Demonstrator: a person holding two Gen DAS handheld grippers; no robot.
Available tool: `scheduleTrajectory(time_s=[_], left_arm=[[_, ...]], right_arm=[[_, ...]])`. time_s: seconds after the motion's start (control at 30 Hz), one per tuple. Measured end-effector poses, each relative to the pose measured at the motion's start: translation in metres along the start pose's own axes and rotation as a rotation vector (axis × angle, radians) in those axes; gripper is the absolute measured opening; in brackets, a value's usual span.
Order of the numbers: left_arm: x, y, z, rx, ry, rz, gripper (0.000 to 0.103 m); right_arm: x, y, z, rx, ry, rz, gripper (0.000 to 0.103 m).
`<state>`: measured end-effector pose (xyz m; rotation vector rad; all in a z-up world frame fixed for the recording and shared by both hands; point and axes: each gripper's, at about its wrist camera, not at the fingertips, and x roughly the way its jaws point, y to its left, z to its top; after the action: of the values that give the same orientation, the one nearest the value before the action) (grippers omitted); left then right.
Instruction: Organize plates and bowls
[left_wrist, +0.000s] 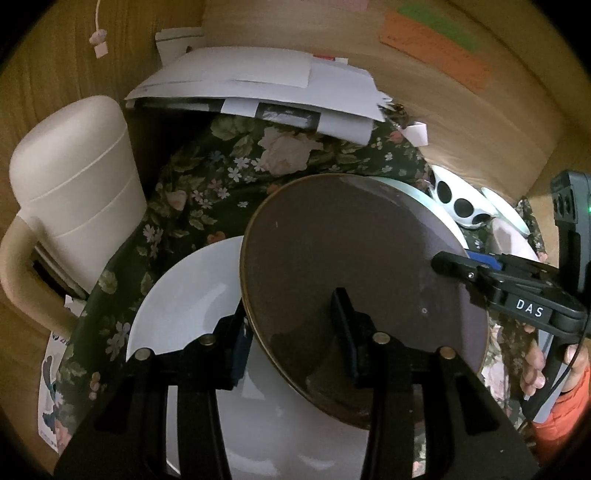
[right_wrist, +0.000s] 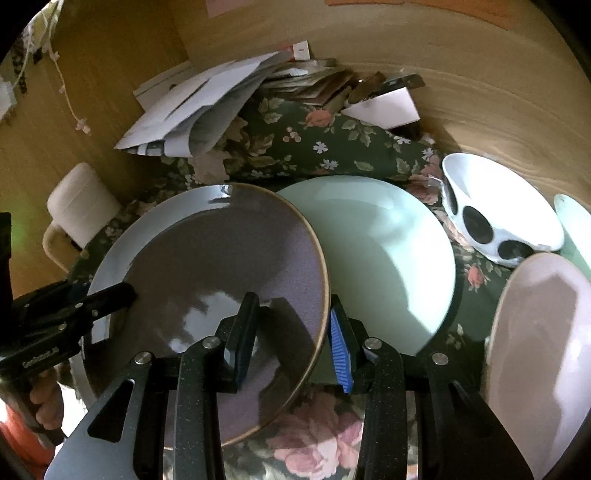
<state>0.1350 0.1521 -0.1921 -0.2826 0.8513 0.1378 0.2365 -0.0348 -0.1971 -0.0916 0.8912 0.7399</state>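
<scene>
Both grippers clamp the brown plate (left_wrist: 354, 266) by opposite rims, holding it tilted at frame centre; the left gripper (left_wrist: 291, 347) grips its near edge over a white plate (left_wrist: 184, 291); the right gripper (right_wrist: 291, 339) grips beside the pale green plate (right_wrist: 388, 258); a spotted bowl (right_wrist: 495, 218) sits upper right on the floral cloth (right_wrist: 314, 147).

Probably a home: floral tablecloth (right_wrist: 317, 144), piled mail (left_wrist: 258, 88), cream jug (left_wrist: 70, 199), crockery about.
</scene>
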Motion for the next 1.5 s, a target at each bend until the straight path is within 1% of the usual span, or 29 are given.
scheduleTrajectory(time_s=[0.53, 0.9, 1.3, 1.5], left_arm=[[-0.042, -0.031, -0.014, 0.046, -0.057, -0.058, 0.042], [-0.072, -0.060, -0.029, 0.069, -0.072, -0.095, 0.042], [-0.080, -0.089, -0.048, 0.097, -0.050, -0.147, 0.042], [-0.075, -0.099, -0.058, 0.112, -0.020, -0.162, 0.042]], right_arm=[[-0.060, -0.003, -0.027, 0.033, -0.081, -0.031, 0.033], [-0.099, -0.009, -0.052, 0.060, -0.129, -0.063, 0.033], [-0.131, -0.024, -0.086, 0.135, -0.164, -0.073, 0.033], [-0.135, -0.033, -0.103, 0.166, -0.151, -0.072, 0.033]])
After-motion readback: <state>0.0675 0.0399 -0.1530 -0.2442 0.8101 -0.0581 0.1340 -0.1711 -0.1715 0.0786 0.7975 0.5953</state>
